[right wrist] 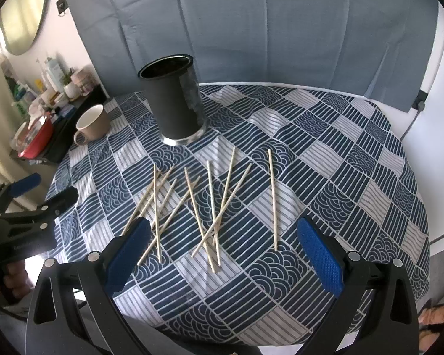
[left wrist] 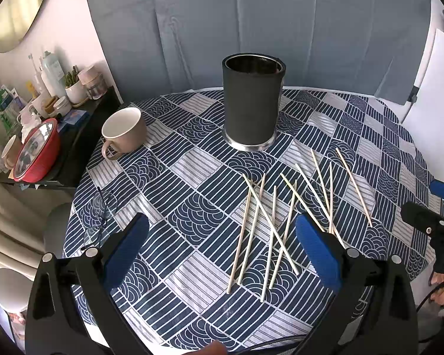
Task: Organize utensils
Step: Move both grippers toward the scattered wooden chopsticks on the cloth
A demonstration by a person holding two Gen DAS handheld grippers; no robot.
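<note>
Round table in a blue-white patterned cloth. Chopsticks lie loose and crossed on the cloth in front of the black cylindrical holder — none in it that can be seen. Holder stands upright, toward the far side. Beige mug sits left of the holder, apart from it. Left gripper hovers above the table, fingers spread wide, nothing between them. Right gripper likewise spread, empty — above the near chopstick ends.

No readable text in either view. Bottles and boxes on the side shelf carry labels, too small and blurred to read. Faint lettering on the left gripper body: illegible.
</note>
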